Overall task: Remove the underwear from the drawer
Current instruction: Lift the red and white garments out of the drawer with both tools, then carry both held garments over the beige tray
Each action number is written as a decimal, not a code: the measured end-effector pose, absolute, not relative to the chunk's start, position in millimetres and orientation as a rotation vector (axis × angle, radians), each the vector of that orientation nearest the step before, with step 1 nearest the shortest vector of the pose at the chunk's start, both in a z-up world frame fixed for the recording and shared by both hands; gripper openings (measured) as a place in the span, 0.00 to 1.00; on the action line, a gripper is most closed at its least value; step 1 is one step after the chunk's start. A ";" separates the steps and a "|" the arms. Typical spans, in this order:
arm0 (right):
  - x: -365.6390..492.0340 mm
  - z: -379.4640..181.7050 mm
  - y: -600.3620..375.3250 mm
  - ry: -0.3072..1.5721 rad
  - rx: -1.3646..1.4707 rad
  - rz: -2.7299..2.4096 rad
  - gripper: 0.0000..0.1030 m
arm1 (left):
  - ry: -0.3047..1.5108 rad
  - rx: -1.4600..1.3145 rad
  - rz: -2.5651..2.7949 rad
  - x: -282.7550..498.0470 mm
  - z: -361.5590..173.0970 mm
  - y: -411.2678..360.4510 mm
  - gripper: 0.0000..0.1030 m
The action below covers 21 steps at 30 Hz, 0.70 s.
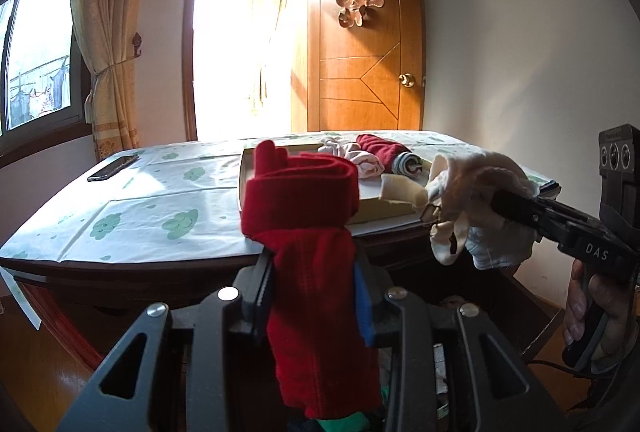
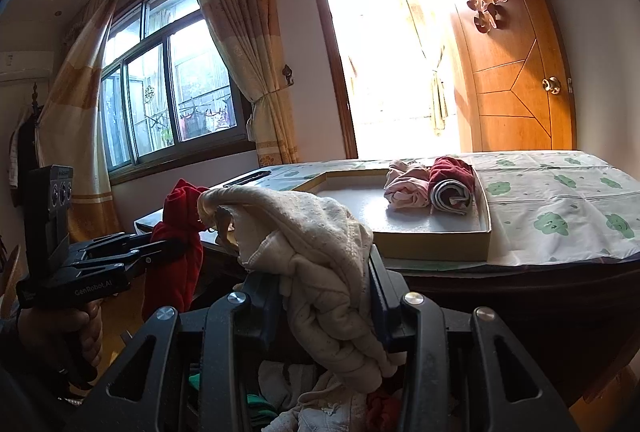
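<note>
- While both hands hang above the open drawer [image 2: 320,404], the left gripper [image 1: 312,296] has its jaws pinching a red underwear [image 1: 308,264], and the right gripper [image 2: 328,296] has its jaws pinching a cream underwear [image 2: 316,264].
- Both pieces look light, soft and limp; they droop from the jaws and fold over on top, so a pinch through a bunched middle seems surest.
- At twelve o'clock from the right gripper sits a shallow tray [image 2: 440,244] on the surface [image 2: 560,216], with rolled garments [image 2: 432,187] at its far end and its near part bare.
- The surface edge stands between drawer and tray; hanging tails could catch there.
- More clothes lie in the drawer below.
</note>
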State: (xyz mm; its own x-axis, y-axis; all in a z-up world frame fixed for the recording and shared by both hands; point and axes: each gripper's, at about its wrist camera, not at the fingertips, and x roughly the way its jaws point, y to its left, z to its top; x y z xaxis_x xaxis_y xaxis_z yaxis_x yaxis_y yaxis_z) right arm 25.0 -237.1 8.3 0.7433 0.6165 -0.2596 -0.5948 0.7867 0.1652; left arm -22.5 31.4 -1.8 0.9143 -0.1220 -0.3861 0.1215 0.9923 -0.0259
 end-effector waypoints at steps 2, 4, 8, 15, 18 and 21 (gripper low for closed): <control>24.5 9.2 -237.0 0.305 0.076 0.664 0.39 | 0.389 0.000 -0.127 -22.6 0.2 31.8 0.32; 23.3 10.4 -237.6 0.296 0.081 0.663 0.39 | 0.378 -0.001 -0.131 -23.5 1.6 32.2 0.32; 21.2 12.6 -241.1 0.279 0.103 0.667 0.39 | 0.360 0.002 -0.137 -24.5 4.5 31.8 0.32; 26.7 14.7 -244.6 0.289 0.148 0.671 0.39 | 0.352 0.016 -0.135 -21.7 6.4 28.0 0.32; 32.0 16.5 -243.2 0.301 0.163 0.674 0.39 | 0.348 0.020 -0.135 -18.1 9.4 28.0 0.32; 37.6 18.5 -241.5 0.313 0.182 0.682 0.39 | 0.347 0.016 -0.133 -13.9 12.5 29.3 0.32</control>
